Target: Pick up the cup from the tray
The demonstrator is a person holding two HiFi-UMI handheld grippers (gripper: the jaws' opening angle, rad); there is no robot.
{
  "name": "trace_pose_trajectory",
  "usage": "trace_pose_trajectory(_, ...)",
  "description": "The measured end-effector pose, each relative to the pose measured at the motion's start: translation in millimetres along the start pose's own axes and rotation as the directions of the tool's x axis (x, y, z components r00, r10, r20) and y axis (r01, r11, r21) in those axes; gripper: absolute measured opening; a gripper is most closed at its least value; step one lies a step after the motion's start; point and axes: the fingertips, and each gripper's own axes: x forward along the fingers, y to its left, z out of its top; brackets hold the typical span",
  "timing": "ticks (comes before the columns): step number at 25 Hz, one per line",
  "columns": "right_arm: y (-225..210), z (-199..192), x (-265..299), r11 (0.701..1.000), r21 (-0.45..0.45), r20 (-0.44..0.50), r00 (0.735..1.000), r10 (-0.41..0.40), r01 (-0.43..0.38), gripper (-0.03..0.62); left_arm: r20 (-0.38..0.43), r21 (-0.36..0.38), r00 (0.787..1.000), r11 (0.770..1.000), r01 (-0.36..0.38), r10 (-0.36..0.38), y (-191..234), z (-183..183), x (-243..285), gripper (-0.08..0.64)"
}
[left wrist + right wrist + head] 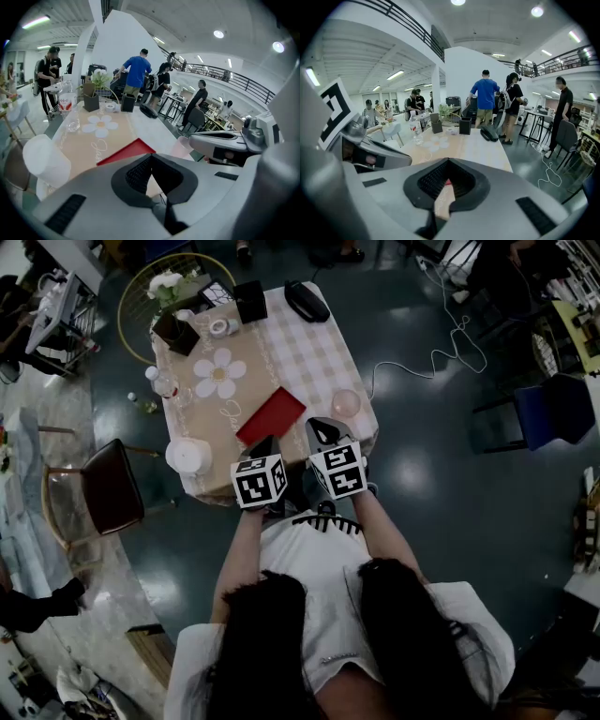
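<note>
now left tool (269, 444) and right tool (323, 430) both closed, empty, by red tray (271, 415) and pink cup (346, 403)

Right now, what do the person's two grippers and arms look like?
Both the left gripper and the right gripper have smooth grey shells, with a black ribbed lining inside the jaws. Each carries a white cube printed with black square markers. The person wears a white top that leaves the forearms uncovered.
</note>
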Motion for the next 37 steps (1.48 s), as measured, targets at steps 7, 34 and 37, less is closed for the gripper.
trace_pose_trajectory(7,5.9,-6.1,-1.0,1.0,-0.022,-0.022,1.0,-0.012,0.012,0.009,0.005,0.002,1.0,1.0,-0.003,0.003,1.1,-4.1,-5.6,0.006)
trace_pose_trajectory(34,0.6,-24.3,-1.9,0.999,-0.027,-0.061,0.998,-0.036,0.035,0.008,0.01,0.008,1.0,1.0,-0.016,0.016,1.9,-6.7,-9.9,0.007)
trace_pose_trajectory(37,2.3,-27.1,-2.4,0.999,-0.034,-0.07,0.997,-0.036,0.034,0.008,0.015,0.006,1.0,1.0,-0.023,0.022,5.3,-6.5,-12.9,0.008)
